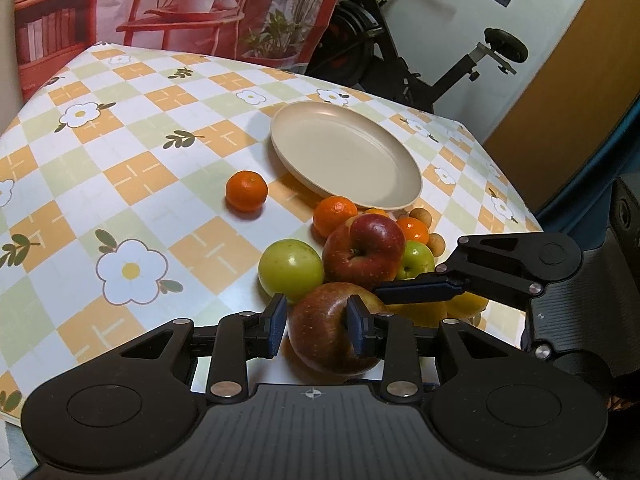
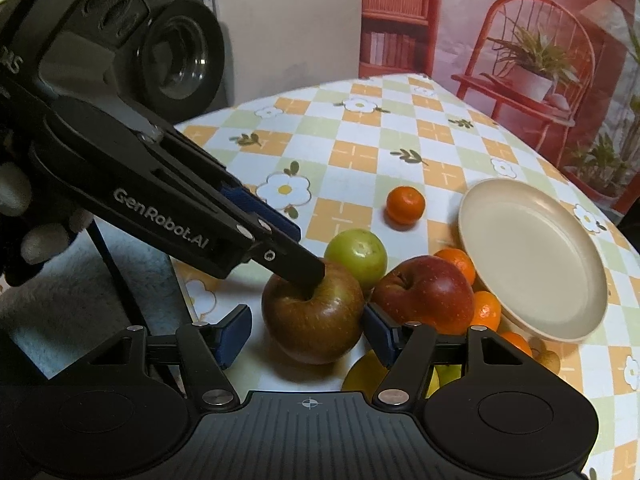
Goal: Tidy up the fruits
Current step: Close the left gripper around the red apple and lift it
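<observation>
The table (image 1: pixel 160 200), under a checked cloth with flowers, spreads far beyond both pairs of jaws. The beige plate (image 1: pixel 344 156) lies empty, well ahead of the left gripper (image 1: pixel 318 324) and ahead and to the right of the right gripper (image 2: pixel 308 336). The brownish-red apple (image 1: pixel 320 332) rests on the cloth directly between both pairs of jaws. The left jaws are clenched on it: one finger is sunk in the stem hollow and the other presses on the outer side. The right jaws are released around the same apple; a gap shows at its left finger, while the right finger is just beside the skin. The red apple (image 1: pixel 362 252) lies just ahead of the left jaws and touches the first apple. The large green fruit (image 1: pixel 290 270) is just ahead-left of them, and a yellow fruit (image 1: pixel 440 312) is to their right, partly hidden. A lone tangerine (image 1: pixel 246 191) sits further ahead, apart from the pile. Small brown round fruits (image 1: pixel 436 244) lie at the pile's far right.
</observation>
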Available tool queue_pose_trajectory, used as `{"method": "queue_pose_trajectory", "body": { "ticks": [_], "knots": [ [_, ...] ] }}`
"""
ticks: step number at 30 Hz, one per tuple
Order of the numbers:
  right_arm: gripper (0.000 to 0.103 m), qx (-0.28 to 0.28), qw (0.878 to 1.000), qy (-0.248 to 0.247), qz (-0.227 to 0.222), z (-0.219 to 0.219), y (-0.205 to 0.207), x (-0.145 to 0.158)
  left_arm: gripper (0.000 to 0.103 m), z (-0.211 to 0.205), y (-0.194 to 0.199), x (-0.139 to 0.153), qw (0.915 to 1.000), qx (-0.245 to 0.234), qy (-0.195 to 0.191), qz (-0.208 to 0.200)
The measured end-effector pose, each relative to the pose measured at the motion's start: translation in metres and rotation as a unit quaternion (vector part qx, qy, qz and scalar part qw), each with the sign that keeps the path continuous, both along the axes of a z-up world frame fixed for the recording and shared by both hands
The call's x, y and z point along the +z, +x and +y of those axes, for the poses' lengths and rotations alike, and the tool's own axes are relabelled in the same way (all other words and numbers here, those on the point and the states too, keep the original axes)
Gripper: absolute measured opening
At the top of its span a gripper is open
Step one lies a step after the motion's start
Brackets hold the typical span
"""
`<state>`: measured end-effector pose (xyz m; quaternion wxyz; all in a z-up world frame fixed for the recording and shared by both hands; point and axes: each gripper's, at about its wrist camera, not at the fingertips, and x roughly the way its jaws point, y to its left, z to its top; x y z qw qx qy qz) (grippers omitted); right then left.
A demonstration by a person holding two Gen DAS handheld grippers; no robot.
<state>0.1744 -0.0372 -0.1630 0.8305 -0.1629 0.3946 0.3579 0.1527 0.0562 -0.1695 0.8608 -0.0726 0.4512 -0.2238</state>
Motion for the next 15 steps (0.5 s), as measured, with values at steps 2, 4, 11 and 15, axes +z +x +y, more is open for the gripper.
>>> {"method": "queue_pose_trajectory", "body": {
  "ticks": [2, 4, 11, 15],
  "knots": [
    [0.060, 0.001, 1.000, -0.009, 0.000, 0.002, 0.001, -0.002, 0.036, 0.001, 0.000, -0.001, 1.0000, 0.002, -0.003, 0.001],
    [0.058, 0.001, 1.000, -0.017, 0.003, 0.004, 0.002, -0.004, 0.036, 0.001, 0.000, -0.001, 1.0000, 0.004, -0.005, 0.003],
    [0.053, -0.002, 1.000, -0.012, 0.014, 0.002, 0.003, -0.007, 0.038, 0.008, 0.002, -0.002, 0.9997, 0.011, -0.015, 0.014],
    [0.053, -0.001, 1.000, 0.010, 0.027, 0.001, 0.004, -0.008, 0.037, 0.011, -0.001, -0.003, 0.9996, 0.010, -0.015, 0.020]
  ]
}}
